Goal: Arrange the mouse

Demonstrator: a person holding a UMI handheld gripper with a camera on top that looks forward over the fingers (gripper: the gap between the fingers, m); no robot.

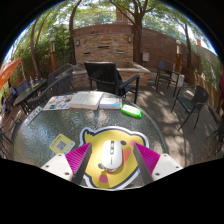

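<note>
A white mouse (111, 157) lies on a yellow cartoon-shaped mouse pad (92, 170) on a glass table (40, 130). My gripper (111, 152) is open, with the mouse standing between its fingers. There is a gap between the mouse and each magenta pad, the left one (73, 160) and the right one (150, 158). The mouse rests on the mouse pad and points away from me. The near part of the mouse pad is hidden below the fingers.
Beyond the mouse pad, books or papers (85, 100) and a green object (132, 110) lie on the table. A small card (62, 143) lies left of the mouse pad. Dark chairs (108, 76) stand round the table, with a brick wall (105, 42) behind.
</note>
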